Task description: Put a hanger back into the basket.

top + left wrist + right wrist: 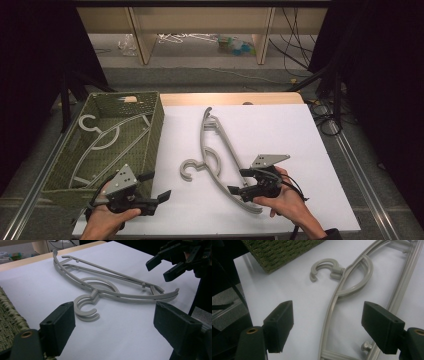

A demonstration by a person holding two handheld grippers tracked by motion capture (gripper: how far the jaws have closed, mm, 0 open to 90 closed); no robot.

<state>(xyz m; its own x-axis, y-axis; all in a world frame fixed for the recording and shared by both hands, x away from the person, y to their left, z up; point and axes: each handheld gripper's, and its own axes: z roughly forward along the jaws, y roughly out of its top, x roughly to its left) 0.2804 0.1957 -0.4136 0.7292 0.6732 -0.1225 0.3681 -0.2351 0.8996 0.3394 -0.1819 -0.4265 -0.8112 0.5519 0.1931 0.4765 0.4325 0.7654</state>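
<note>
On the white sheet covering the table we've got a grey plastic hanger lying flat, roughly in the middle, with its hook curled toward the woven basket on our left. Looks like there might be two hangers stacked, since we see a second curved hook loop just beside the first, but we can't really tell from up top.

Our right gripper sits at the near end of the hanger, right over the lower tip of its arm. Its fingers are spread wide and have hold of nothing. From the right gripper view, the hanger's long arm runs up between the two fingers, and the hook sits farther out, near the corner of the basket.

Our left gripper is near the front edge of the table, just beside the basket's near corner, also wide open and empty. In the left gripper view, the hanger lies ahead on the sheet with the hook closest to us, and the right gripper hovers over the far end.

Inside the basket there's another grey hanger lying on the bottom.
</note>
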